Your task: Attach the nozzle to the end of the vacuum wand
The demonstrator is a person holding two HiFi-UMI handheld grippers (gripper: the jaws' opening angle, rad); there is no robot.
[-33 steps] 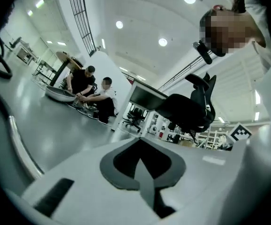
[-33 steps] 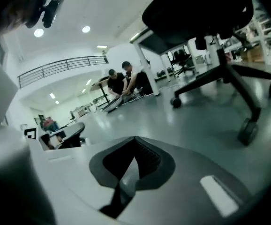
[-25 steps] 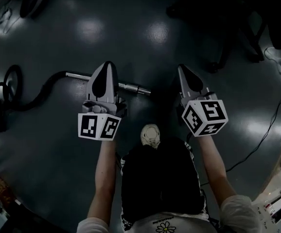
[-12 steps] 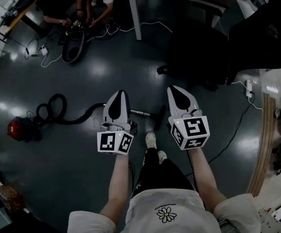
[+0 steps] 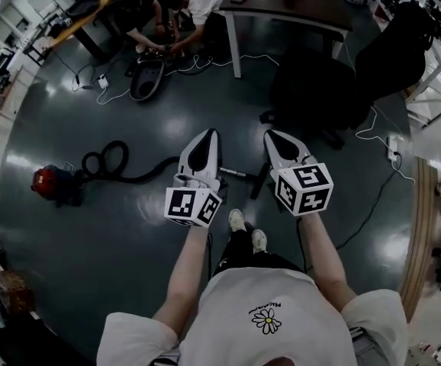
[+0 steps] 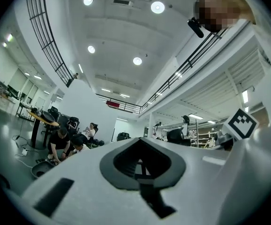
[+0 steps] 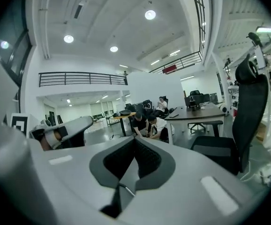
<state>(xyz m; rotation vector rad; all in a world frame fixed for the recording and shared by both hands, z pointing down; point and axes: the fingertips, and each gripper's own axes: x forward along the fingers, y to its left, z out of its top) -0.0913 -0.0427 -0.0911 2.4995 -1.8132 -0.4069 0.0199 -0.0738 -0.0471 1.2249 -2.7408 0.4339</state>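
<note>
Far L on the dark glossy floor (image 5: 129, 242) sits the red vacuum canister (image 5: 51, 183), w/ its black ribbed hose (image 5: 107, 158) coiled beside it and then running R toward you. Further up, a dark oval shell or bag (image 5: 148, 78) lies on the floor w/ white cables around it. Can't tell what's in it. Two people (image 5: 197, 10) crouch just behind it. Your L gripper (image 5: 205, 137) is held out in front of you above the floor, jaws closed flat together w/ nothing btwn them. In the head view the thin silver metal vacuum wand (image 5: 234, 174) lies on the floor btwn your two grippers, coming out from under the L one. Its R end meets the short black plastic nozzle (image 5: 258, 181), which lies slanted just ahead of your white shoes (image 5: 237, 219). Too small and dim to tell if wand and nozzle are seated together or only touching. Your R gripper (image 5: 275, 138) is held alongside the L one, apart from it, jaws also fully closed and holding nothing. Beyond it stand a dark-topped table w/ white legs (image 5: 281, 10) and a black office chair (image 5: 320, 90). A thin black cable (image 5: 365, 212) trails over the floor at R.
</note>
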